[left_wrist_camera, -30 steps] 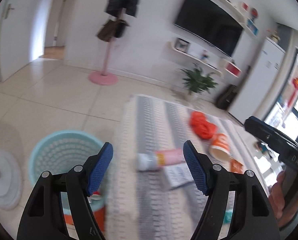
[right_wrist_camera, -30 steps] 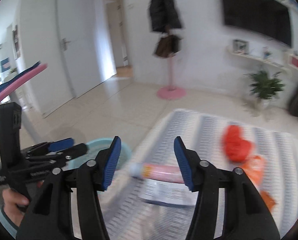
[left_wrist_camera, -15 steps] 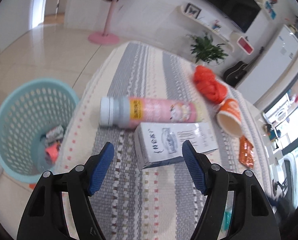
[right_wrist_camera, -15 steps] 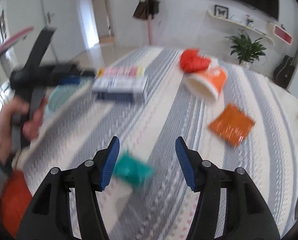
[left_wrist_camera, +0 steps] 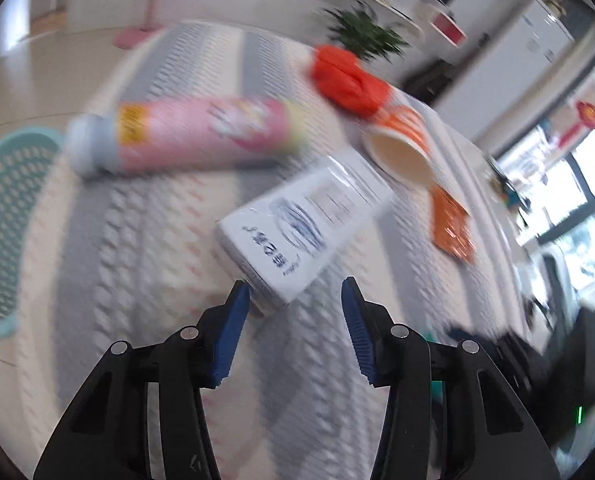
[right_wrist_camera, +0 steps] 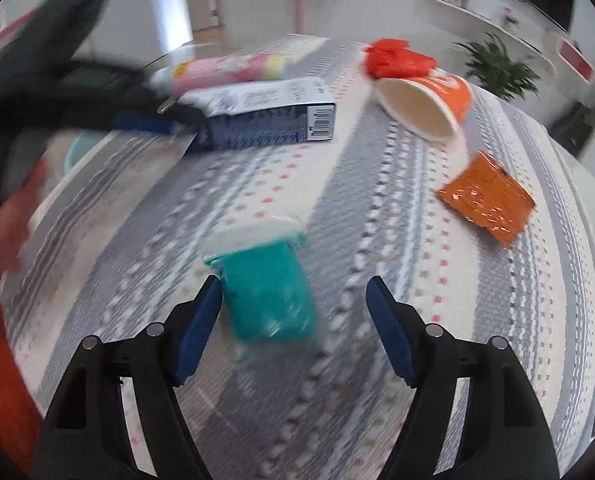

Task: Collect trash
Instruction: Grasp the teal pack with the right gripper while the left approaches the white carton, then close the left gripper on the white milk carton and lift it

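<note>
The left gripper (left_wrist_camera: pixel 293 320) is gaping wide and empty, its fingers straddling the near end of the white carton (left_wrist_camera: pixel 297 220) lying on the striped cloth (left_wrist_camera: pixel 145 248). The carton is looking light and stiff, best pinched across its narrow sides. The right gripper (right_wrist_camera: pixel 293 320) is hanging open around the soft teal packet (right_wrist_camera: pixel 267 292). What the basket (left_wrist_camera: pixel 5 216) is holding cannot be told.

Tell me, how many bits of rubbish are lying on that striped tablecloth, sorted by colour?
Orange or red: 3: crumpled bag, paper cup, foil packet
Pink: 1: bottle
White and blue: 1: carton
Teal: 1: packet
Total: 6
</note>
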`<state>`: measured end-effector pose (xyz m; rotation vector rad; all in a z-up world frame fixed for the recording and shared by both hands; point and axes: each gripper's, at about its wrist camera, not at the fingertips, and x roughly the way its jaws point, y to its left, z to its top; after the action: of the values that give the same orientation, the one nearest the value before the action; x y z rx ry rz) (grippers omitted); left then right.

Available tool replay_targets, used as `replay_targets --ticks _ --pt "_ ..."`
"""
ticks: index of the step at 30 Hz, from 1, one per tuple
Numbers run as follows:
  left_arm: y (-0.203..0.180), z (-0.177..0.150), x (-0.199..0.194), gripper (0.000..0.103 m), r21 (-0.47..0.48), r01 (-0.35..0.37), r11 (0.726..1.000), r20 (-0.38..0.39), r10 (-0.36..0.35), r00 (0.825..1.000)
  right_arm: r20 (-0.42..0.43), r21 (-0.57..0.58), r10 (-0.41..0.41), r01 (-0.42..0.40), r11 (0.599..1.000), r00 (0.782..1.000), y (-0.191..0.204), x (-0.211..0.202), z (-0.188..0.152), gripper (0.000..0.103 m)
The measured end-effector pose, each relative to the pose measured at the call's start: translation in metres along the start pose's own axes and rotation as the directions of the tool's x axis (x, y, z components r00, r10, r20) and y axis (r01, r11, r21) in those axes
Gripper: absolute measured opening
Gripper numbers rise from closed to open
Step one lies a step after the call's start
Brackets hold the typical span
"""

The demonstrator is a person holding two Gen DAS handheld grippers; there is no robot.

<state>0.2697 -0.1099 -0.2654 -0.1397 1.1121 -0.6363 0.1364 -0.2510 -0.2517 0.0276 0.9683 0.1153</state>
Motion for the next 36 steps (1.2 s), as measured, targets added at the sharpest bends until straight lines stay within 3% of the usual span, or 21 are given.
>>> replay_targets --ticks 1,3,10,15,19,22,24,25,27,29,33,35,36 --pt "-0.009 -0.005 0.001 0.046 0.025 0.024 0.999 -0.018 -0.023 1.0 0.002 0.017 0.019 -0.019 1.0 1.0 -0.008 0.0 0.001 0.053" --pt "-0.022 -0.011 0.0 0.046 0.068 0.043 0.997 -0.031 -0.041 0.999 0.003 0.043 0.032 -0.032 0.999 0.999 -0.018 -0.001 0.001 0.037" --pt "-0.044 -0.002 -0.013 0.065 0.148 0.055 0.987 0.007 -0.056 0.998 0.046 0.135 0.0 -0.006 0.991 0.999 -0.054 -0.016 -0.003 0.037" --pt "-0.04 0.029 0.002 0.078 0.151 -0.06 0.987 0.055 0.052 0.997 0.054 0.135 -0.032 0.025 0.991 0.998 -0.062 -0.023 -0.006 0.037" --pt "-0.042 0.042 0.033 0.078 0.202 -0.105 0.974 -0.008 0.109 0.994 0.053 0.133 -0.029 0.021 0.991 0.998 -0.064 -0.018 -0.004 0.037" --pt "-0.043 0.046 0.046 0.077 0.221 -0.158 0.962 -0.006 0.163 0.987 0.041 0.135 -0.032 0.026 0.991 0.999 -0.064 -0.012 -0.006 0.037" --pt "-0.044 0.046 0.053 0.069 0.224 -0.172 0.959 -0.018 0.18 0.983 0.031 0.145 -0.032 0.028 0.989 0.999 -0.067 -0.007 -0.006 0.039" --pt "-0.045 0.045 0.057 0.062 0.225 -0.177 0.958 -0.025 0.188 0.982 0.027 0.151 -0.028 0.024 0.988 0.999 -0.067 -0.005 -0.007 0.046" --pt "-0.045 0.041 0.06 0.056 0.228 -0.192 0.955 -0.024 0.202 0.979 0.025 0.165 -0.021 0.017 0.986 0.999 -0.069 -0.005 -0.009 0.062" --pt "-0.046 0.037 0.058 0.054 0.223 -0.189 0.956 -0.013 0.197 0.98 0.035 0.168 -0.003 -0.003 0.986 0.999 -0.069 -0.009 -0.011 0.063" --pt "-0.042 0.031 0.046 0.052 0.185 -0.171 0.968 0.008 0.173 0.985 0.015 0.172 -0.004 0.001 0.985 1.0 -0.066 -0.007 -0.012 0.062" --pt "-0.041 0.029 0.036 0.052 0.166 -0.156 0.974 0.032 0.152 0.988 0.006 0.171 -0.022 0.021 0.985 1.0 -0.064 -0.006 -0.009 0.048" --pt "-0.041 0.028 0.029 0.052 0.158 -0.146 0.976 0.046 0.141 0.989 -0.002 0.16 -0.03 0.029 0.987 1.0 -0.061 -0.005 -0.007 0.036"
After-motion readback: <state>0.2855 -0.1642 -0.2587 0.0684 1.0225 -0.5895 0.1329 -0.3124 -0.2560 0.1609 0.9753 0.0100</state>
